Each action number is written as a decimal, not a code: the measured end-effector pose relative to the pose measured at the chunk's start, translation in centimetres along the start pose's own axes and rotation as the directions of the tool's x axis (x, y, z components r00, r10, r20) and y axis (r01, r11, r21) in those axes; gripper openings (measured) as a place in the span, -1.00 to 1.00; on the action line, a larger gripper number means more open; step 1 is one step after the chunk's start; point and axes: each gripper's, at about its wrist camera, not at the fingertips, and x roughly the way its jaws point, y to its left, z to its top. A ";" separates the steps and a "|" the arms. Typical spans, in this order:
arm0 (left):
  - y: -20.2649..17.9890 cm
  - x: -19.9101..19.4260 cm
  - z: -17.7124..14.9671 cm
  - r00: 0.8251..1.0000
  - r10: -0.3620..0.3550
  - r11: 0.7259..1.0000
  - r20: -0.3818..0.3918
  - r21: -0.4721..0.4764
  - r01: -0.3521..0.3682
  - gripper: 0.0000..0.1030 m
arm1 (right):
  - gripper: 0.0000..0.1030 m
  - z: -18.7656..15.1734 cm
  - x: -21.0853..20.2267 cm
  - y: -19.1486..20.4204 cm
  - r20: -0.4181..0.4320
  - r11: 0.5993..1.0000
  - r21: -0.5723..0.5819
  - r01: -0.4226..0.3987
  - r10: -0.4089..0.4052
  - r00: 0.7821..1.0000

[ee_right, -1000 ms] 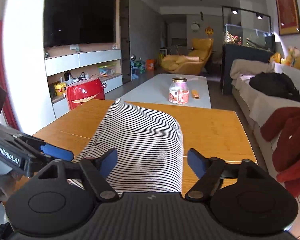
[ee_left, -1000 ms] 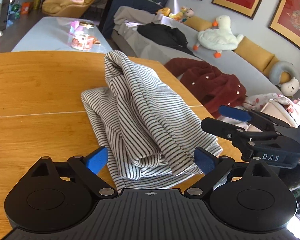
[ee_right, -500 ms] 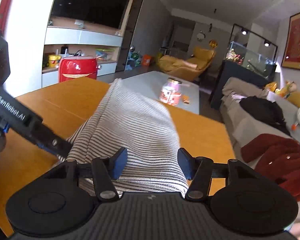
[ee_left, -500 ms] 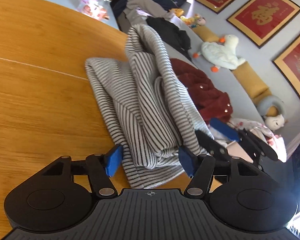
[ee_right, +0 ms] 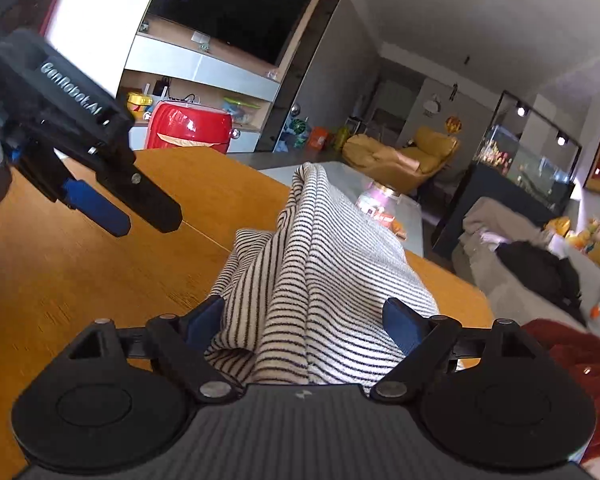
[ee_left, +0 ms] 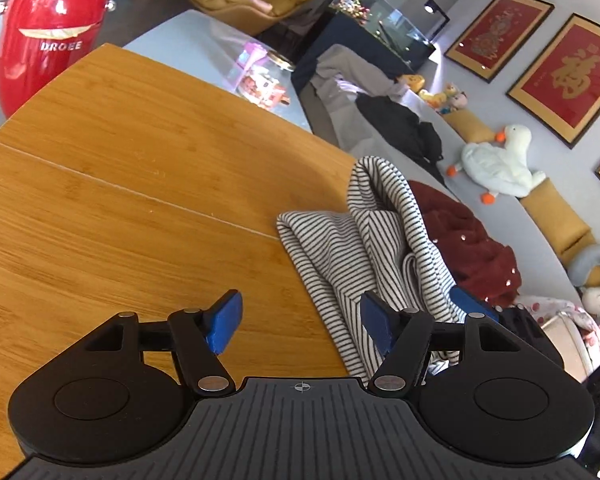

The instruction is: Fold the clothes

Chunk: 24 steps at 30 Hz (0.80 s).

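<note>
A black-and-white striped garment [ee_left: 364, 248] lies bunched in a ridge on the right part of the wooden table [ee_left: 140, 184], near its edge. My left gripper [ee_left: 300, 324] is open over bare wood, with the garment just beyond its right finger. In the right wrist view the garment [ee_right: 320, 272] rises as a folded hump between the fingers of my right gripper [ee_right: 304, 322], whose jaws stand wide and open. The left gripper [ee_right: 140, 216] hovers above the table at upper left. Part of the right gripper [ee_left: 472, 304] shows behind the cloth.
A red cabinet [ee_left: 48, 36] stands past the table's far left corner. A grey coffee table [ee_left: 204, 52] carries a jar [ee_left: 260, 80]. To the right, a sofa [ee_left: 496, 208] holds a dark red coat [ee_left: 472, 256], black clothing and a plush goose [ee_left: 500, 164].
My left gripper came off the garment, swung left over bare table and opened wider. The right gripper's jaws narrowed around the cloth, then widened again. The garment's ridge stands taller.
</note>
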 end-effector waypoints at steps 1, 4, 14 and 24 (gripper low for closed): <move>-0.3 0.1 -0.1 1.000 -0.003 1.000 -0.004 0.006 0.003 0.35 | 0.16 0.3 -0.3 -0.6 0.005 0.999 0.033 -0.018 0.018 1.000; -0.9 0.8 -0.2 0.999 -0.031 0.999 -0.016 0.016 0.031 0.35 | -0.21 0.9 -1.6 -1.4 0.022 0.999 0.042 0.005 -0.006 1.000; -2.9 3.6 0.0 0.986 -0.147 0.989 -0.083 0.006 0.148 0.23 | -0.40 0.5 -0.9 -1.9 0.004 0.997 0.067 0.044 -0.045 0.999; -1.7 7.0 -1.0 0.960 -0.225 0.973 -0.167 -0.085 0.213 -0.10 | -0.65 4.5 -5.4 -5.8 0.139 0.911 0.270 -0.313 0.285 0.949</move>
